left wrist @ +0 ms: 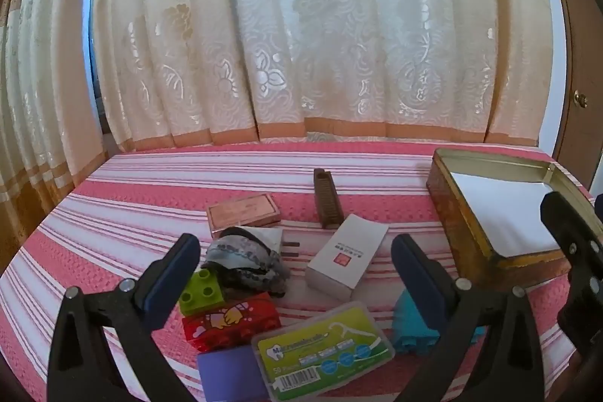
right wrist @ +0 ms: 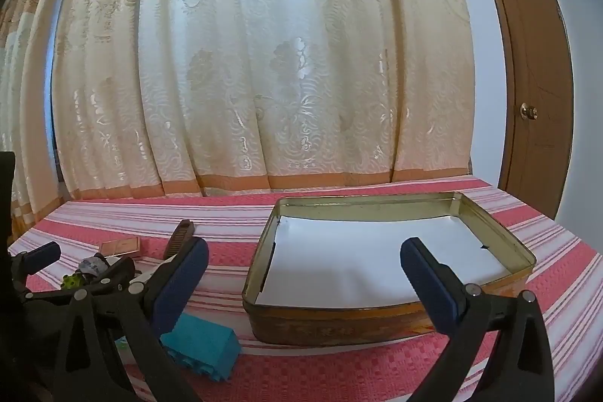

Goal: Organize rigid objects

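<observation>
In the left wrist view, the left tongs (left wrist: 296,264) hang spread wide with nothing gripped, above a cluster of small things on a bed (left wrist: 113,198) with a pink and white striped cover. Between the blue pads lie a white box (left wrist: 346,257), a crumpled grey cloth (left wrist: 245,260) partly over a white plug (left wrist: 277,242), a green brick (left wrist: 201,291) touching a red block (left wrist: 230,324), a floss case (left wrist: 324,351) nearest the camera and a purple block (left wrist: 230,373) at its left. A teal block (left wrist: 409,324) sits partly behind the right finger. Farther back are a copper box (left wrist: 243,213) and a dark comb (left wrist: 328,196). An open tin (left wrist: 448,210), lined with white paper, stands at the right, apart from the cluster, with the right tongs' black finger before it. A patterned curtain (left wrist: 301,25) hangs behind. In the right wrist view, the right tongs (right wrist: 303,274) are likewise spread and empty, hovering before the tin (right wrist: 339,323), which holds only its paper. The teal block (right wrist: 203,349) lies just left of the tin, and the left tongs (right wrist: 71,264) appear at the far left over the cluster. A brown door (right wrist: 527,63) stands at the right.
</observation>
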`<state>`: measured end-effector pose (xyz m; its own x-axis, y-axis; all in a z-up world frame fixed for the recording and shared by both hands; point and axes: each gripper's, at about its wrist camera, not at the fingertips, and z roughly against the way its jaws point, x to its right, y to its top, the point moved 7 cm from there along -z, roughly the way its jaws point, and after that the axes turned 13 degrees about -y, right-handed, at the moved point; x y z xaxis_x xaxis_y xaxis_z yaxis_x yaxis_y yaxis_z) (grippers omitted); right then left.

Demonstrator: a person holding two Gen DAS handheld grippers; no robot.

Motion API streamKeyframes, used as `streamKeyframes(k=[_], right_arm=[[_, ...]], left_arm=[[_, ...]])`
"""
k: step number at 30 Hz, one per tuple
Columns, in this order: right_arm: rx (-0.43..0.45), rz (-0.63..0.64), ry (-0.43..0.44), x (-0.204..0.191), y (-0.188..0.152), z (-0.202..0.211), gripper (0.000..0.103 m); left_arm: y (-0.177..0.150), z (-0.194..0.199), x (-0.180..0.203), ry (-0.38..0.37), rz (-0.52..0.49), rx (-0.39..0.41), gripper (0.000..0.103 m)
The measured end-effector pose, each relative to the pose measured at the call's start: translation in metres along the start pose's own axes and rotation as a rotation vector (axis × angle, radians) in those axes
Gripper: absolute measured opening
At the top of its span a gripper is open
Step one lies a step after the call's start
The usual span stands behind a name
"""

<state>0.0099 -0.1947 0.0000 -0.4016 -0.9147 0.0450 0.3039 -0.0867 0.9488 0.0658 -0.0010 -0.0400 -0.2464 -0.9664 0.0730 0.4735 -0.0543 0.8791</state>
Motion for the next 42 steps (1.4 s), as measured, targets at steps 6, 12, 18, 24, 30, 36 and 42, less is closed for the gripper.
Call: streamKeyframes(k=[6,12,18,24,30,36,42], right_arm=[[0.006,0.001,0.000,-0.0006,0.0000,0.0007,0.103],[0.002,0.010,0.012,-0.0024,-0.0004,-0.0006,0.103],[0.000,0.008,0.008,-0.0021,-0.0016,-0.0002,0.103],[0.000,0.006,0.009,-0.0022,-0.0025,0.0003,0.103],[-0.011,0.008,0.007,-0.0031,-0.0038,-0.0012,0.103],[-0.013,0.002,0.005,-0.0022,-0.0043,-0.0018,0.103],[-0.017,0.011,0.010,-0.0037,-0.0056,-0.0018,0.103]], left_arm=[[0.0028,0.0048,0.0078,-0.007,-0.033,0.019,0.103],[0.0035,0.0062,0.0077,-0.001,-0.026,0.021,0.103],[0.0046,0.0059,0.0043,-0.002,-0.013,0.015,0.103],[0.0040,0.0061,0.0030,-0.003,-0.015,0.014,0.103],[0.0039,0.0055,0.0030,-0.003,-0.015,0.013,0.103],[0.0037,0.0056,0.0029,-0.004,-0.016,0.012,0.103],[0.0025,0.0061,0.0027,-0.003,-0.012,0.013,0.103]])
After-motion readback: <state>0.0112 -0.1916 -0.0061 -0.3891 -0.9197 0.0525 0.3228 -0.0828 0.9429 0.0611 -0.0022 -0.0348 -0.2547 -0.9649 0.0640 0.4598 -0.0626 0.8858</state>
